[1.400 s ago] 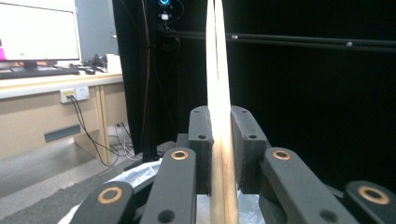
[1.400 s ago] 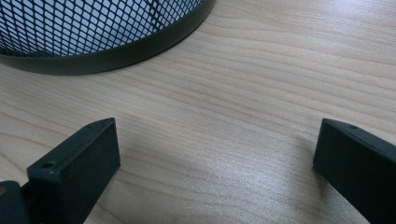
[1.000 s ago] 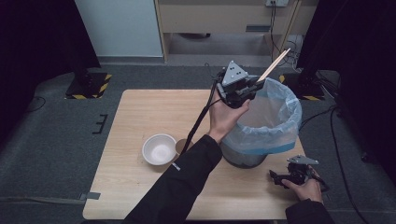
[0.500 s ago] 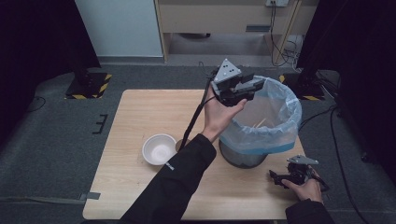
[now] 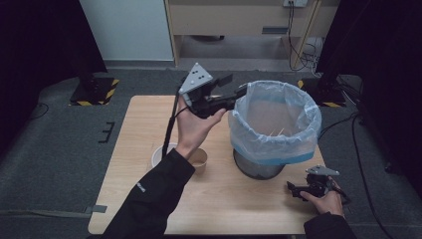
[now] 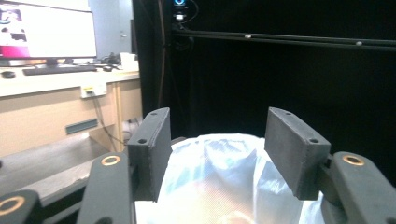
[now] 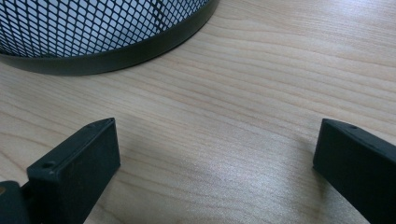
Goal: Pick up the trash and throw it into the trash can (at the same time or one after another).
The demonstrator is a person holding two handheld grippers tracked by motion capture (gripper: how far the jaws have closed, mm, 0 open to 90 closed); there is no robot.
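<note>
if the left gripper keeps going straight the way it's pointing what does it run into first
Most likely the plastic bag liner of the mesh bin. The left gripper, jaws open, points at the liner's near rim, and the white plastic sits right between its jaws. Exact height is unclear, so it might skim over the rim.

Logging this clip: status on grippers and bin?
Left hand-held gripper open, empty, raised at lined bin rim. Right hand-held gripper open, low on table.

Dim, dark surroundings; soft overhead light, slight blur throughout.
</note>
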